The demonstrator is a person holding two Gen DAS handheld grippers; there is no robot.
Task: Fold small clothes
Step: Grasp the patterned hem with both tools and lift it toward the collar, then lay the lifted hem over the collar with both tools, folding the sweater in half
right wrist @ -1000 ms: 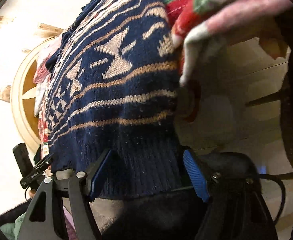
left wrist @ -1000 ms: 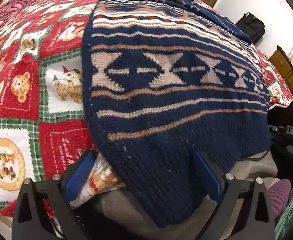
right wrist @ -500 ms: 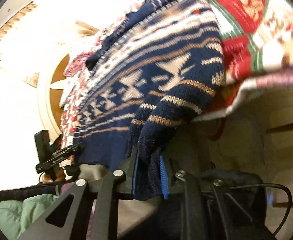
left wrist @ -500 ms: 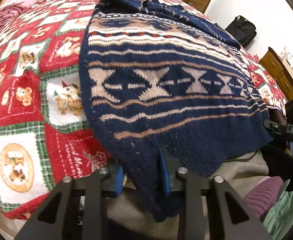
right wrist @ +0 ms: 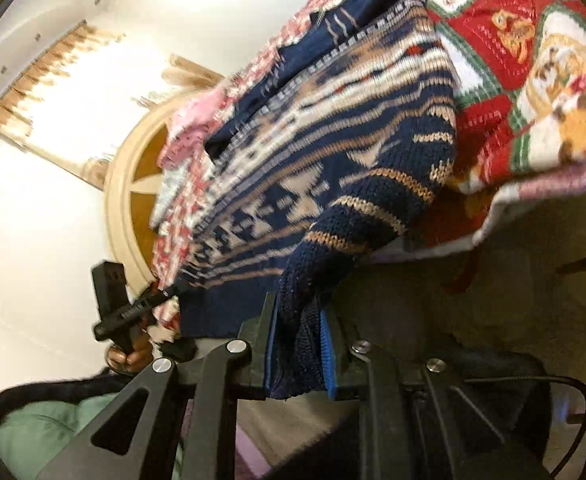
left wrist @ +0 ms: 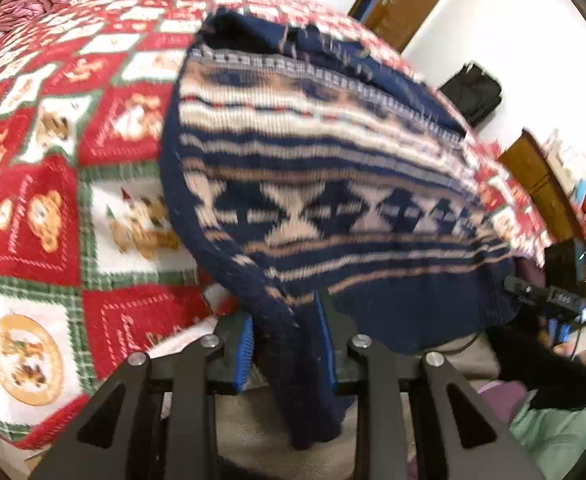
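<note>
The left gripper [left wrist: 289, 344] has its blue-padded fingers [left wrist: 243, 350] clamped on the ribbed hem of a navy patterned sweater [left wrist: 313, 168], the knit bunched into a thick fold between them; the jaws have just been closing onto this fabric and now stand narrow, held apart only by the wool. The right gripper [right wrist: 299, 354] does likewise at the other hem corner: its fingers [right wrist: 329, 356] pinch a gathered wad of the same sweater [right wrist: 333, 152], having just been closing on it. The sweater lies spread over a red, white and green bear-print quilt [left wrist: 45, 184] on a bed, its hem edge pulled up off the bed's near edge where both grippers hold it, the body sloping away towards the collar. In the right wrist view a hand [right wrist: 129, 354] grips the other tool's handle.
</note>
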